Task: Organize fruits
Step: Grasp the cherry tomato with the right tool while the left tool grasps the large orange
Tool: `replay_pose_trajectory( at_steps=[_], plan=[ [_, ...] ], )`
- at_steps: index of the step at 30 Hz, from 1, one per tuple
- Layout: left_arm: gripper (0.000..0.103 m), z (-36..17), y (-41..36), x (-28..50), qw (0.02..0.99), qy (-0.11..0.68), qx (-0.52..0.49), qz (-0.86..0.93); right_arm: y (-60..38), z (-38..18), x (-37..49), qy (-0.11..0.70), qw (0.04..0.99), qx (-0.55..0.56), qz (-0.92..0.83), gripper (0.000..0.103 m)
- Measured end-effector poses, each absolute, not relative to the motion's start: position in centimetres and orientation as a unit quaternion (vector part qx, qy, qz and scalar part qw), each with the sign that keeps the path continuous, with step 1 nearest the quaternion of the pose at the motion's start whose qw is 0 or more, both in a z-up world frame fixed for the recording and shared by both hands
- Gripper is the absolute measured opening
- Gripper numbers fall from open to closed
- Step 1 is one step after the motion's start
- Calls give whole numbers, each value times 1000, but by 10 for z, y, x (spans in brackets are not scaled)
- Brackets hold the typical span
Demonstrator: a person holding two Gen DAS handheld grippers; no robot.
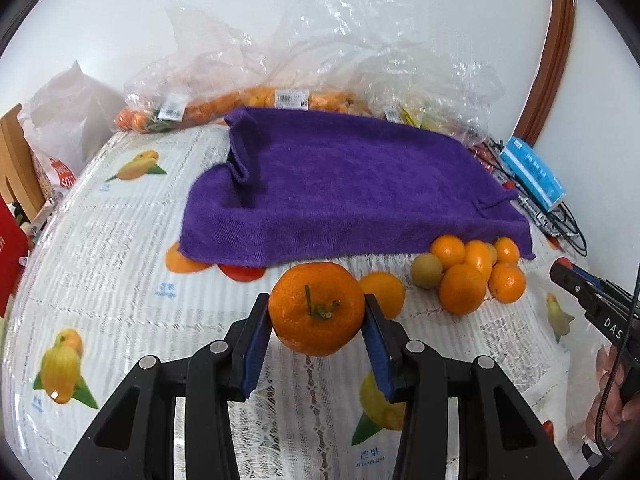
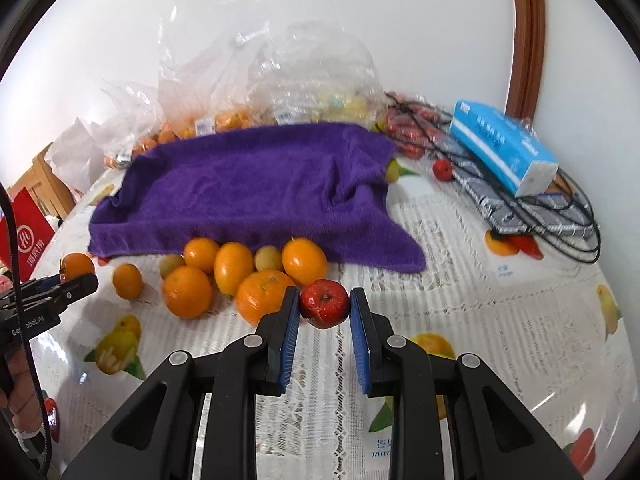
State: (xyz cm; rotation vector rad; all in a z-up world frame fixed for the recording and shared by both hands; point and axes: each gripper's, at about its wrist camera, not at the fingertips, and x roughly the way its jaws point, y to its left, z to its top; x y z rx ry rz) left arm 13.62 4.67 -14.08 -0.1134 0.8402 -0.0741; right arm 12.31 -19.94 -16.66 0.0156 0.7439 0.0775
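Note:
My left gripper (image 1: 316,312) is shut on a large orange mandarin (image 1: 316,308) with a green stem, held above the table. My right gripper (image 2: 324,304) is shut on a small red fruit (image 2: 324,303) just right of a pile of oranges (image 2: 224,272). That pile also shows in the left wrist view (image 1: 472,276), with one lone orange (image 1: 384,294) beside my held mandarin. A purple towel (image 1: 352,188) lies spread behind the fruit; it also shows in the right wrist view (image 2: 256,196). The right gripper's tip shows at the right edge of the left wrist view (image 1: 576,292).
Clear plastic bags of fruit (image 1: 280,96) lie along the wall behind the towel. A blue tissue box (image 2: 504,144) sits on black cables and a device (image 2: 532,208) at the right. A small red fruit (image 2: 442,169) lies near them. A wooden chair (image 1: 16,160) stands at the left.

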Motion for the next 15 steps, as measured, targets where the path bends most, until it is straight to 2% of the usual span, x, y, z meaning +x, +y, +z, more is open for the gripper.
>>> replay_pose_trajectory(
  at_steps=[15],
  plan=[
    [42,-99,43,186,924,378,-39,-38,-178,-105,147,309,950,-3,44,25]
  ],
)
